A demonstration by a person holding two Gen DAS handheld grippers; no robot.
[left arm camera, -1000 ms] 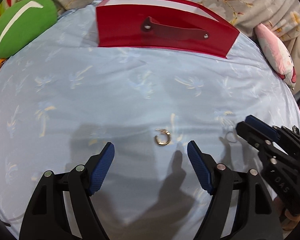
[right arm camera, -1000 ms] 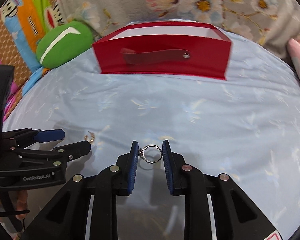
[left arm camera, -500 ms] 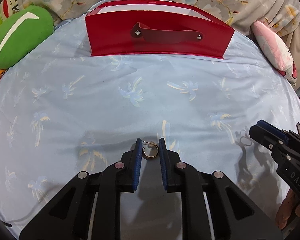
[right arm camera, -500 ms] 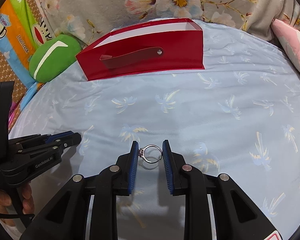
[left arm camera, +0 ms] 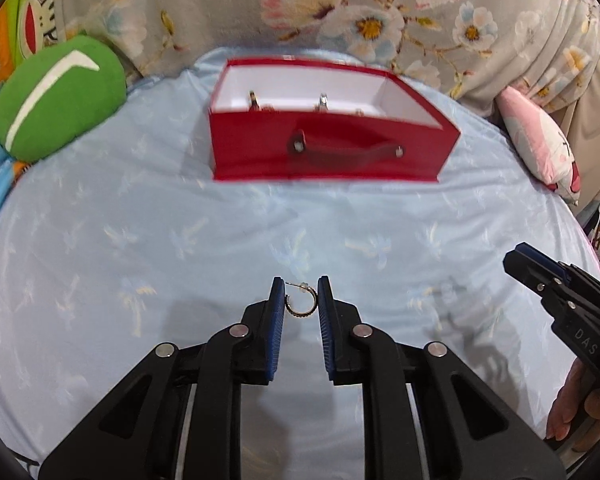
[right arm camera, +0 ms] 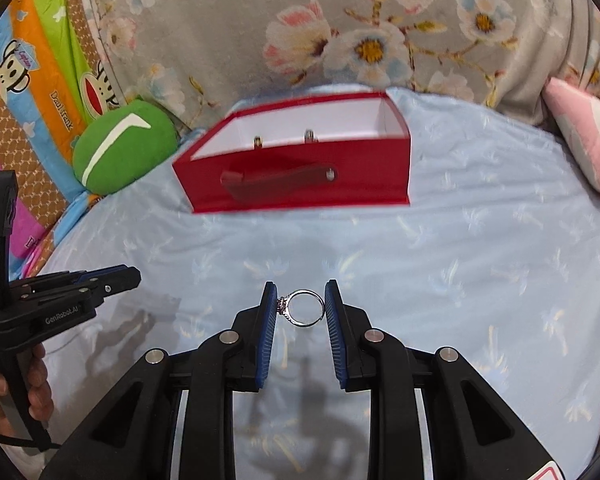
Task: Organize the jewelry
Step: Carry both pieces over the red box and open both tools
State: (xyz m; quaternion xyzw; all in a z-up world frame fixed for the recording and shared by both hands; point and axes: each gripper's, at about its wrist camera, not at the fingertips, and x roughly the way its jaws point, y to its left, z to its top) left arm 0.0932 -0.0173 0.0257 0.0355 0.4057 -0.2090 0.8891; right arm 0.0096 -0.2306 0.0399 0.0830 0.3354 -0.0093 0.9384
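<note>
Left gripper [left arm camera: 301, 300], at lower centre of the left wrist view, is clenched on a small gold hoop earring [left arm camera: 299, 302], which hangs between the blue pads [left arm camera: 277, 334] with its post pointing to the left pad. It is held above the pale blue bed [left arm camera: 140, 240]. At upper centre a red box [left arm camera: 332, 152] stands open on the bed, its handle facing the camera, with a few small pieces of jewelry [left arm camera: 322, 102] showing over the front wall, blurred. A green cushion [left arm camera: 56, 96] lies at upper left and a pink pillow [left arm camera: 540, 144] at upper right. The right gripper [left arm camera: 518, 258] comes in from the right edge, seen side-on.

Right gripper [right arm camera: 300, 306], at lower centre of the right wrist view, is grasping a silver ring [right arm camera: 303, 307] across its width, the stone setting against the left pad [right arm camera: 267, 336]. The ring is held above the bed [right arm camera: 480, 260]. The box [right arm camera: 296, 176] sits at upper centre, open, with two pieces [right arm camera: 309, 135] visible inside. The cushion [right arm camera: 124, 148] is left of the box, the pillow [right arm camera: 584, 140] at the right edge. The left gripper [right arm camera: 134, 276] enters from the left edge, its hand [right arm camera: 20, 392] below.
</note>
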